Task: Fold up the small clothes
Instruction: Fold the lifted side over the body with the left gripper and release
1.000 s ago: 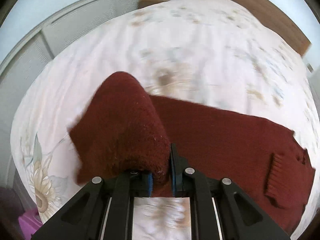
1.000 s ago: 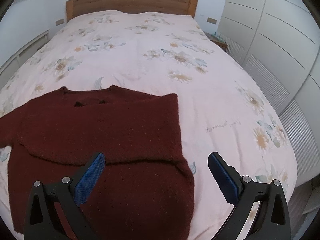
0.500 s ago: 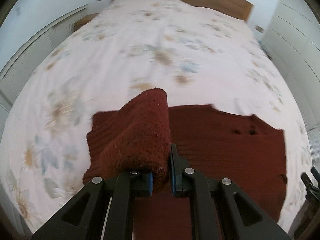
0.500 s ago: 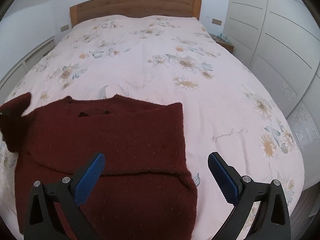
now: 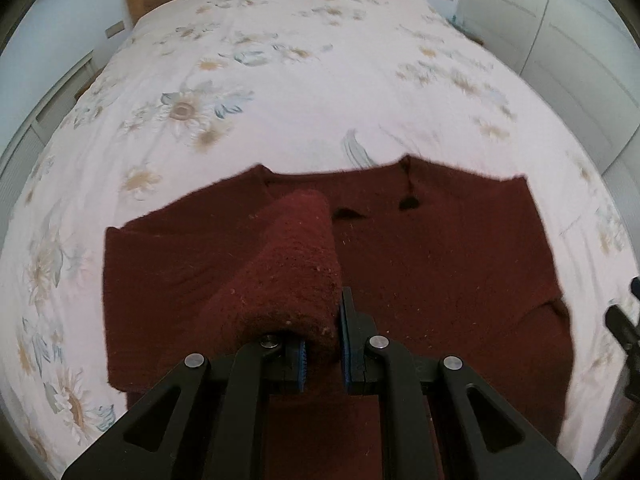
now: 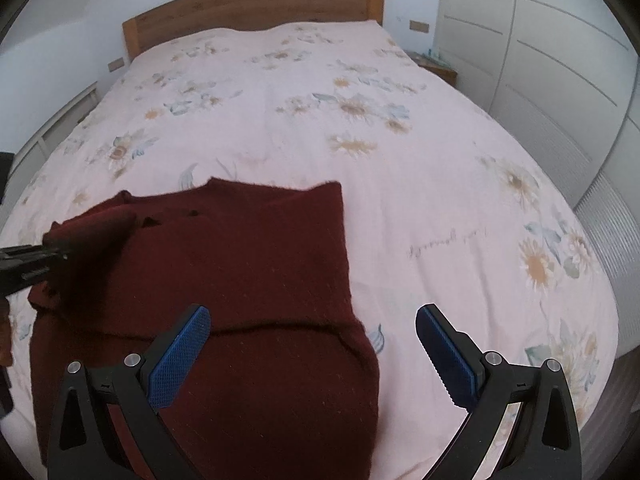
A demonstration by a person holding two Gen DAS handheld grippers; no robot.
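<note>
The dark red sweater (image 5: pixel 400 280) lies low and centre in frame on the floral bedspread (image 5: pixel 280 100). The left gripper (image 5: pixel 322 354) pinches its raised sleeve (image 5: pixel 296 272); the right gripper (image 6: pixel 312 340) is spread wide and holds nothing. If released early, the sleeve probably lands bunched, though blur hides its edge.

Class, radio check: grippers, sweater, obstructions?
Left gripper shut on sweater sleeve, raised over body. Right gripper open, empty. Nothing else on bedspread.
</note>
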